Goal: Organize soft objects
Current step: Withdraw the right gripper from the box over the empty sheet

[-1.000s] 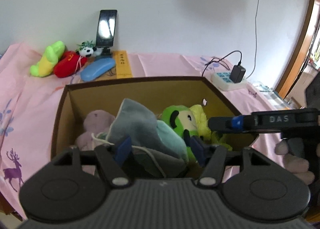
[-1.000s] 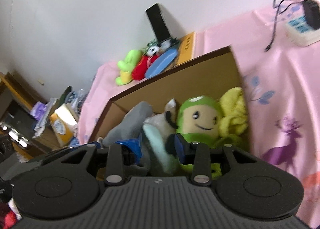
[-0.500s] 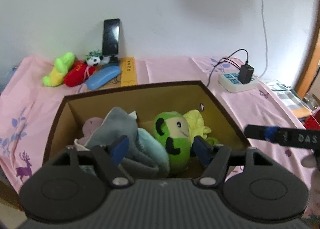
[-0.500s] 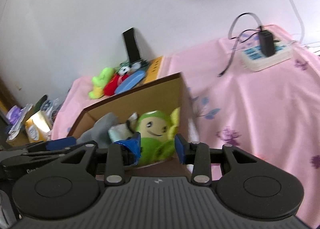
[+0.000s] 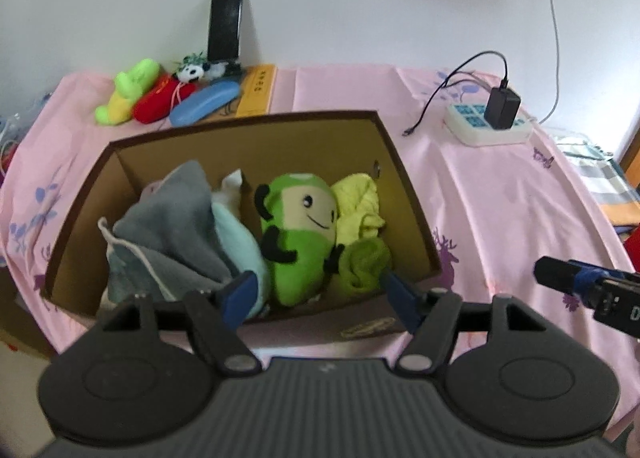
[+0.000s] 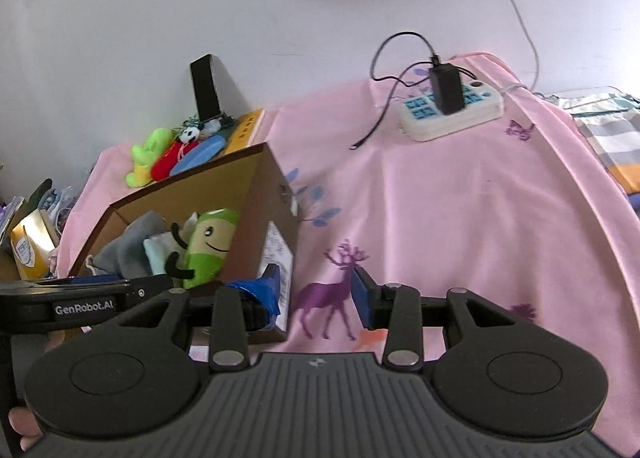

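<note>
An open cardboard box (image 5: 408, 194) stands on the pink cloth. Inside it lie a grey drawstring cloth (image 5: 176, 226), a pale teal cloth (image 5: 236, 242), a green smiling plush (image 5: 300, 234) and a yellow cloth (image 5: 358, 206). My left gripper (image 5: 318, 290) hovers open above the box's near edge, holding nothing. My right gripper (image 6: 316, 284) is to the right of the box (image 6: 276, 194), over the deer print. Its jaws are opening with nothing between them. The green plush (image 6: 210, 246) also shows in the right wrist view.
At the back by the wall lie a lime-yellow plush (image 5: 128, 94), a red plush (image 5: 160, 102), a small panda (image 5: 194, 70), a blue case (image 5: 204, 102), a yellow box (image 5: 258, 90) and an upright phone (image 5: 226, 24). A power strip (image 5: 488, 122) with charger and cable sits back right.
Both grippers have drawn back from the box, which now looks smaller. The right one has swung right, off the box and over the pink cloth. The left jaws stand wider.
</note>
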`<state>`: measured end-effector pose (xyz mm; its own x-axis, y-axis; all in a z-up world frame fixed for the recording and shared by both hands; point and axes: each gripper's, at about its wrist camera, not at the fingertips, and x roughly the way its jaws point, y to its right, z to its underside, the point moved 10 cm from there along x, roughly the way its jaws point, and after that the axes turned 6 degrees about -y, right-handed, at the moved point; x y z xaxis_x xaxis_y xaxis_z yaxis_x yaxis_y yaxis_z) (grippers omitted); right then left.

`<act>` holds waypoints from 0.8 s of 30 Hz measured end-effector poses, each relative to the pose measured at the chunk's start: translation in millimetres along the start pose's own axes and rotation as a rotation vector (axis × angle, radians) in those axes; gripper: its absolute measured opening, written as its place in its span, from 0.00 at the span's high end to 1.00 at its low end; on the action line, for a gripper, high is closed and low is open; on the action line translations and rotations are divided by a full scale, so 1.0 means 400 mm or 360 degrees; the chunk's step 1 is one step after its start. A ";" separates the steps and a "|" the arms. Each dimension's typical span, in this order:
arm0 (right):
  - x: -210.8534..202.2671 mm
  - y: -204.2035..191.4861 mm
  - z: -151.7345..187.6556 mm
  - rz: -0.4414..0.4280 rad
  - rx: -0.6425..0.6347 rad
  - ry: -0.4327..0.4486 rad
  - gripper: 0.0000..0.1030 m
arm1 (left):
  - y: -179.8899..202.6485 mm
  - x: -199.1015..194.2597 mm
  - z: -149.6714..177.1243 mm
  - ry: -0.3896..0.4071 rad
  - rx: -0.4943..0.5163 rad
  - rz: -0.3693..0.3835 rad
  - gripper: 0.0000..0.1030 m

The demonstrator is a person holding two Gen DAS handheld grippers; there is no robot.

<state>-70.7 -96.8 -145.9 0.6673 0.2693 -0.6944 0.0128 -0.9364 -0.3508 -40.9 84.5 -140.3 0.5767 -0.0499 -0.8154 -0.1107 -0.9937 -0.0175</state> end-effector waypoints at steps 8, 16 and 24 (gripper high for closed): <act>-0.021 0.078 0.007 0.0045 0.0006 -0.0042 0.78 | 0.098 0.008 0.015 -0.0040 0.0067 -0.0065 0.33; -0.039 0.144 0.003 0.0057 -0.0002 -0.0065 0.78 | 0.190 0.025 0.026 -0.0098 0.0117 -0.0076 0.33; -0.049 0.222 0.014 0.0162 0.0014 -0.0072 0.78 | 0.266 0.060 0.054 -0.0218 0.0142 -0.0031 0.33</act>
<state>-86.8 -183.8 -167.0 0.6304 0.1830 -0.7544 -0.0598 -0.9575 -0.2822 -56.4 -20.4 -174.2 0.4645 -0.0102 -0.8855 -0.1756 -0.9812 -0.0807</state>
